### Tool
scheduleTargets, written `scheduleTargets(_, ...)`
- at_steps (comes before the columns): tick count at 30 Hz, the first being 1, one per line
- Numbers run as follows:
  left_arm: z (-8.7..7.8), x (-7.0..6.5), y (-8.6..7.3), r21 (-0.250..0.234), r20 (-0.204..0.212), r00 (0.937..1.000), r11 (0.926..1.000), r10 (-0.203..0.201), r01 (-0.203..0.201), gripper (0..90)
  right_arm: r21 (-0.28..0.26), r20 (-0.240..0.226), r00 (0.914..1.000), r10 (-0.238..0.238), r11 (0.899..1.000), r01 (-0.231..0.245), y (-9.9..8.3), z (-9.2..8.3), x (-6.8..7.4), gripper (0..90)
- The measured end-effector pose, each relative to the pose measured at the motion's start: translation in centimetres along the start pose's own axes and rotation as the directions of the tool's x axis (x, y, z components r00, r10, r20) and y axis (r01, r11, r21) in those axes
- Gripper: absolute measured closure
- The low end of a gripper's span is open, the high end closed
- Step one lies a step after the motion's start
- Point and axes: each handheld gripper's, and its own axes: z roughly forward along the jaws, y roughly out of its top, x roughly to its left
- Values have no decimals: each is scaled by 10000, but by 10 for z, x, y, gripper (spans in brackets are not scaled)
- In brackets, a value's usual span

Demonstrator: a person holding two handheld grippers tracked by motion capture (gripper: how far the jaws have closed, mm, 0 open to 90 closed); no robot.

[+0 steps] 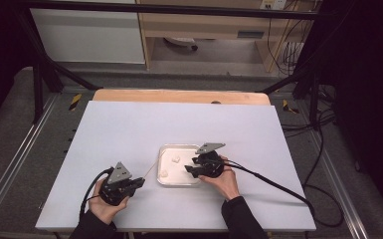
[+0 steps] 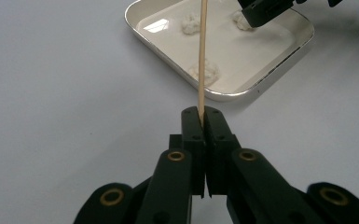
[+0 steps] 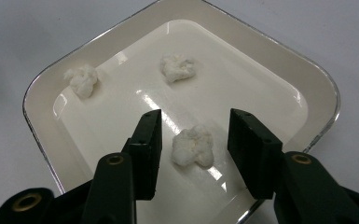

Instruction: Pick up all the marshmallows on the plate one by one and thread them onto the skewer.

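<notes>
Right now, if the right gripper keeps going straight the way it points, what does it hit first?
Most likely the white cotton-like clump that sits between the jaws of the right gripper, untouched, then the floor of the white tray under it. Depth is hard to judge.

- I've got the big white table top (image 1: 129, 134) here, with a strip of bare wood (image 1: 179, 96) along its far edge
- black cables (image 1: 291, 50) hang at the back right
- a white cabinet (image 1: 87, 37) stands back left
- grey floor (image 1: 10, 119) all around
</notes>
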Motion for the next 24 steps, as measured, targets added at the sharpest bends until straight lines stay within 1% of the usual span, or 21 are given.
scheduleTargets(3,0,0,0,-3,-4,10000,10000,-1,1,884,43,-56,10000,-27,10000,27,-1,1,0,580)
scheduleTargets(7,1,-1,0,7,-1,10000,10000,22,-22,884,105,8,9998,-178,9998,178,-2,3,1,604)
scheduleTargets(10,1,-2,0,-12,-5,10000,10000,34,-34,884,44,54,9995,-318,9995,318,-4,4,1,629)
scheduleTargets(13,1,-2,0,-39,-10,10000,10000,23,-23,884,13,64,9994,-327,9995,327,-4,4,3,675)
scheduleTargets(16,1,-2,0,-53,-10,10000,10000,29,-29,884,-6,109,9991,-408,9992,409,-5,4,3,695)
scheduleTargets(21,1,-3,0,-68,-13,10000,10000,39,-39,884,-21,157,9993,-347,9994,347,-5,4,3,717)
scheduleTargets(23,1,-3,0,-80,-12,10000,10000,33,-33,884,18,107,9996,-258,9997,258,-4,3,3,722)
scheduleTargets(24,1,-3,0,-107,-28,10000,9999,26,-27,884,9,86,9995,-297,9996,297,-4,3,2,724)
